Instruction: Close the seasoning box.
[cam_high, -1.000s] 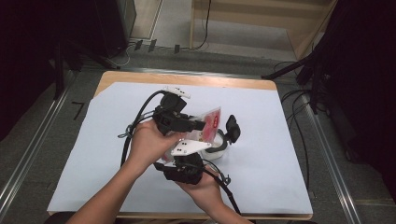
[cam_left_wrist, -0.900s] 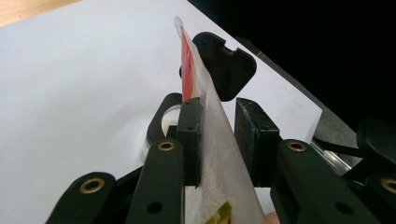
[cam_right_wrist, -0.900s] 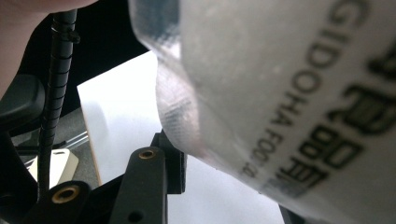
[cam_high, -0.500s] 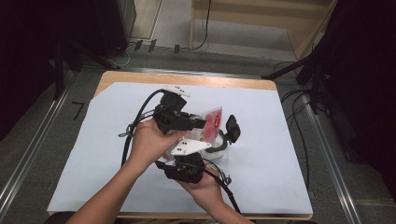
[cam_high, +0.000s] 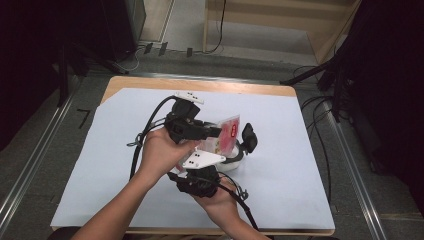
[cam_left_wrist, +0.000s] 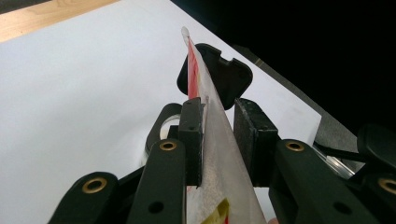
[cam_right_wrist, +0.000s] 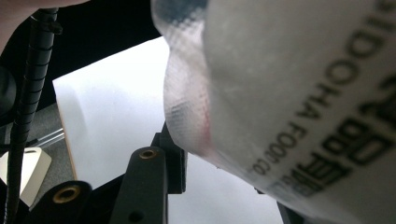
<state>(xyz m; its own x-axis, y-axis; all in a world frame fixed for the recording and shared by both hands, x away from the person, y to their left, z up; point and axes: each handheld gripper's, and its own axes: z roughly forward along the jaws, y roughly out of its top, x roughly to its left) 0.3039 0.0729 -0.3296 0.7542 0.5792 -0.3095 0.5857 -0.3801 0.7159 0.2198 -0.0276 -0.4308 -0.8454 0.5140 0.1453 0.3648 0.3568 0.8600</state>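
Though edge-on, packet (cam_left_wrist: 212, 140) between fingers (cam_left_wrist: 192, 140).

Lab-type recording setup: wooden tabletop (cam_high: 150, 82) covered by white sheet (cam_high: 300, 150), metal floor rails (cam_high: 30, 150) on both sides, loose cables (cam_high: 320, 150) on grey floor, dark curtains (cam_high: 390, 75) around

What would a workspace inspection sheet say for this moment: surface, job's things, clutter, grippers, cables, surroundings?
Surface: white sheet over a wooden table.
Job's things: red-and-clear snack packet held above a white bowl; black lid-like piece beside it.
Clutter: nothing seen.
Grippers: left hand-held gripper, jaws either side of the packet, small gap on one side; right hand-held gripper under the packet, closure hidden.
Cables: black cable loops off the left unit; another trails toward the near edge.
Surroundings: grey floor, dark curtains, wooden frame behind.
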